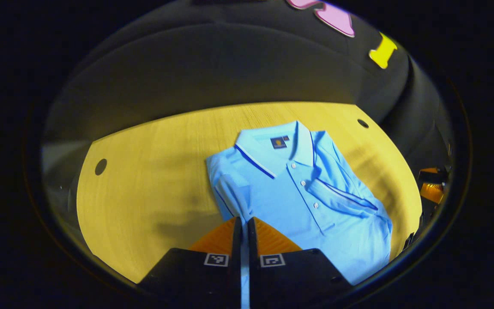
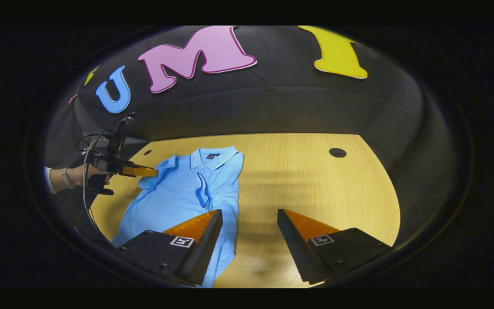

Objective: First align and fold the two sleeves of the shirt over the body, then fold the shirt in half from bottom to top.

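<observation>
my left tool [image 1: 243, 223] was pinched on the light blue polo shirt's [image 1: 298, 193] sleeve, lower centre; my right tool [image 2: 249, 214] gaped. a slack pinch could drop the fold crooked.

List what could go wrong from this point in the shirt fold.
1. The left gripper is shut on the light blue polo shirt's sleeve edge; a thin pinch could slip mid-fold.
2. The right gripper hangs open, so pulling may drag the shirt across the smooth wooden table, skewing the folded sleeve.
</observation>
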`<move>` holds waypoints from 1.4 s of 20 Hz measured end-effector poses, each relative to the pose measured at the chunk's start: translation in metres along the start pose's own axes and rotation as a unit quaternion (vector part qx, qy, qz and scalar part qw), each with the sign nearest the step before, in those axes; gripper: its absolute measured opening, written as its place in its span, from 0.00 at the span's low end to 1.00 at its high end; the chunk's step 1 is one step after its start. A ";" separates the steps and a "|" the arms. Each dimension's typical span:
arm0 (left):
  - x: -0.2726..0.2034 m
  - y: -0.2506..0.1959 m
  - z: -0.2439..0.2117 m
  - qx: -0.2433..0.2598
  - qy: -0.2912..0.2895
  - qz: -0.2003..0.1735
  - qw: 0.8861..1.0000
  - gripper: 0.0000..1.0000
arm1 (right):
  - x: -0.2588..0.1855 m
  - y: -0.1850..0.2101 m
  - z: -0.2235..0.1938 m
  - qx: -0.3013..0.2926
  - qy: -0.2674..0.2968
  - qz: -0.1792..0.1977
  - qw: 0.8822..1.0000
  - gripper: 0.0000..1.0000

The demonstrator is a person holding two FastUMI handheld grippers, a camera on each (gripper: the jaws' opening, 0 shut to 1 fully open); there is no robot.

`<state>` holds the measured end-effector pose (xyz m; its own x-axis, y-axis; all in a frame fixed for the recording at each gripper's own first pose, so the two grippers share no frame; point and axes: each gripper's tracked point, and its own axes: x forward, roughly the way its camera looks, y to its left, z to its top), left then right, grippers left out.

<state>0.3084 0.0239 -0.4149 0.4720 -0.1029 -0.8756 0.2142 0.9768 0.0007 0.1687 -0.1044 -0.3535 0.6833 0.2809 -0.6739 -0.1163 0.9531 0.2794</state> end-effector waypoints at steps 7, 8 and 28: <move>-0.026 -0.021 -0.019 -0.029 0.002 -0.033 0.999 1.00 | -0.010 0.014 -0.011 -0.007 0.011 0.009 1.000 0.82; -0.042 -0.017 -0.022 -0.027 -0.006 -0.029 0.999 0.98 | -0.014 0.016 -0.011 -0.005 0.012 0.011 1.000 0.83; -0.201 -0.071 -0.340 -0.137 0.173 -0.057 0.974 0.98 | -0.140 0.116 -0.251 0.062 0.286 0.013 0.956 0.87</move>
<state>-0.0928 0.0392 -0.4030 0.1311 -0.1912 -0.9728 -0.0094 0.9810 -0.1940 -0.1215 -0.0051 -0.3987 0.1706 0.3535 -0.9198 -0.0165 0.9343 0.3560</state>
